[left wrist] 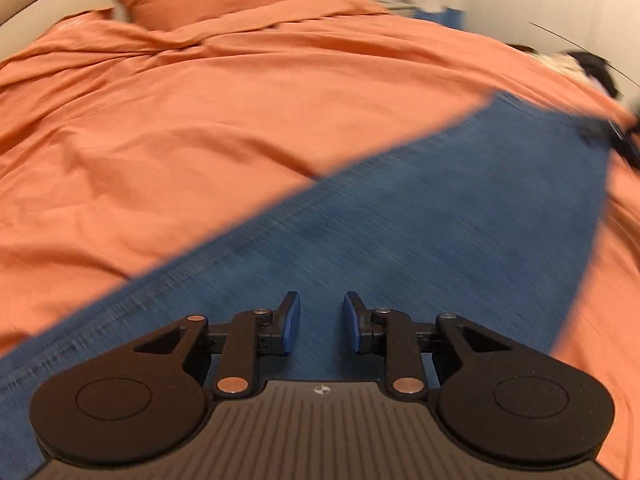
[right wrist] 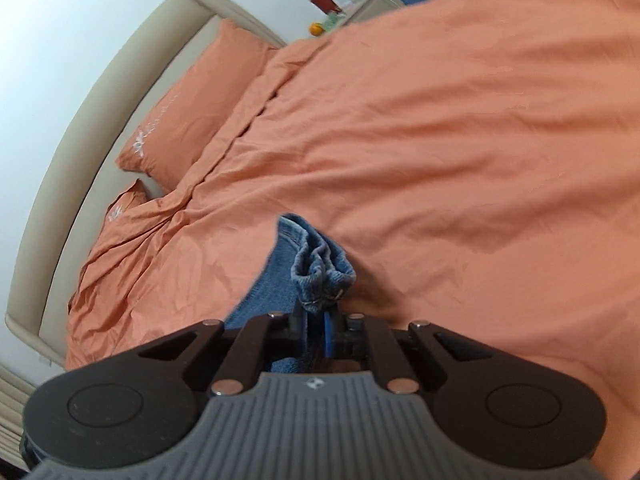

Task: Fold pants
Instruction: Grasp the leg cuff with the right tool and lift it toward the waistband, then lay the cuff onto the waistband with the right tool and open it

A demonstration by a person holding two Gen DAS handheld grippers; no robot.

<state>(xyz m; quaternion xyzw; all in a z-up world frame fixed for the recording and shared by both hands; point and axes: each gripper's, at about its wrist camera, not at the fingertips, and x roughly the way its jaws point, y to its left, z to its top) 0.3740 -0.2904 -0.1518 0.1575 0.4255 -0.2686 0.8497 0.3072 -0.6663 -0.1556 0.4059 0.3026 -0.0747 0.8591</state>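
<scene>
Blue jeans (left wrist: 420,208) lie stretched across the orange bed cover, running from the lower left to the upper right in the left wrist view. My left gripper (left wrist: 322,322) is open just above the denim, with nothing between its blue pads. My right gripper (right wrist: 316,330) is shut on a bunched hem of the jeans (right wrist: 320,264), held above the bed. The right gripper also shows blurred at the jeans' far end in the left wrist view (left wrist: 612,132).
The orange duvet (left wrist: 200,120) covers the bed, with orange pillows (right wrist: 192,108) by a beige headboard (right wrist: 92,92). A nightstand with a red object (right wrist: 324,0) stands beyond the bed. Dark and pale items (left wrist: 576,64) lie at the far right bed edge.
</scene>
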